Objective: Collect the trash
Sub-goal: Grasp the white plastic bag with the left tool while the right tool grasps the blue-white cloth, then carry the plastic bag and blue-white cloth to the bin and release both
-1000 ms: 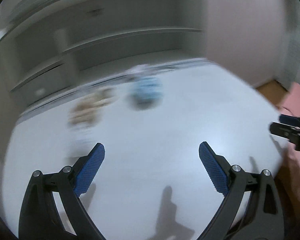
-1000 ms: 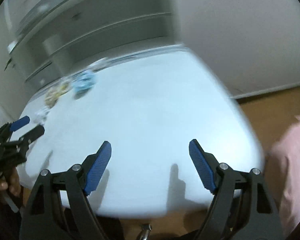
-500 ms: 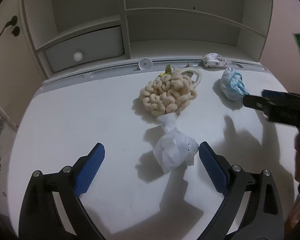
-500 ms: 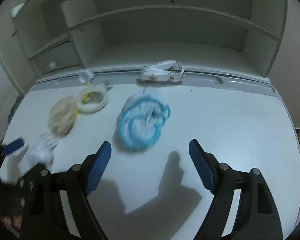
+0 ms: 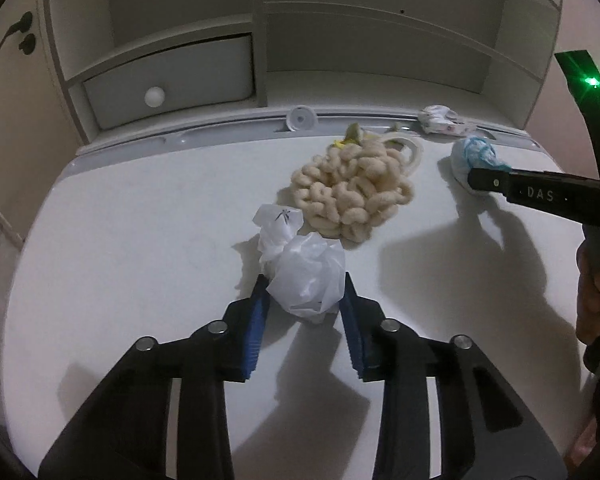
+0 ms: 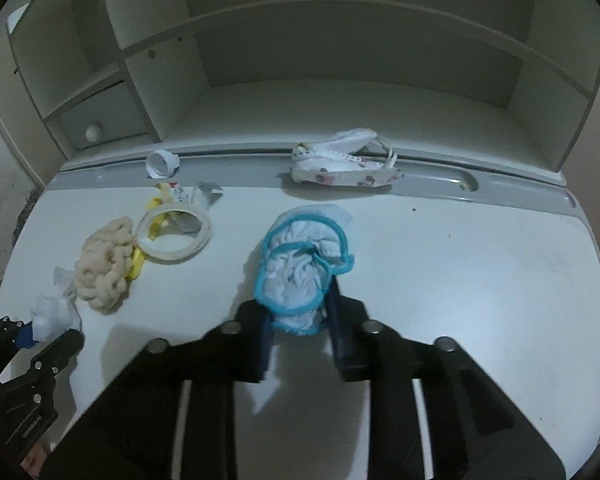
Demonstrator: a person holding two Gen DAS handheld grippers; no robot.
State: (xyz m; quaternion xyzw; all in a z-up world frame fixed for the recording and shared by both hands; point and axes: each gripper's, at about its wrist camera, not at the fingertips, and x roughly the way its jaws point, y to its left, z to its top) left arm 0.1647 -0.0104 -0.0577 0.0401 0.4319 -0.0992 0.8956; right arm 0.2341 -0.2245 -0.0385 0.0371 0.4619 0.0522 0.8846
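Left wrist view, drawer (image 5: 168,84) shut, shelf compartments (image 5: 380,56) bare

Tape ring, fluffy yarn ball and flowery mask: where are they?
tape ring (image 6: 199,245), right wrist view, on its right band
yarn ball (image 5: 350,192), left wrist view, middle
flowery mask (image 6: 342,178), right wrist view, front edge

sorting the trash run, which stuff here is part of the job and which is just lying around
Part of the job:
- crumpled white plastic bag, between the closing left gripper
- blue-edged white wad, between the closing right gripper

Lying about, possibly trash too:
- cream yarn bundle
- tape roll
- patterned cloth
- white cap
- drawer
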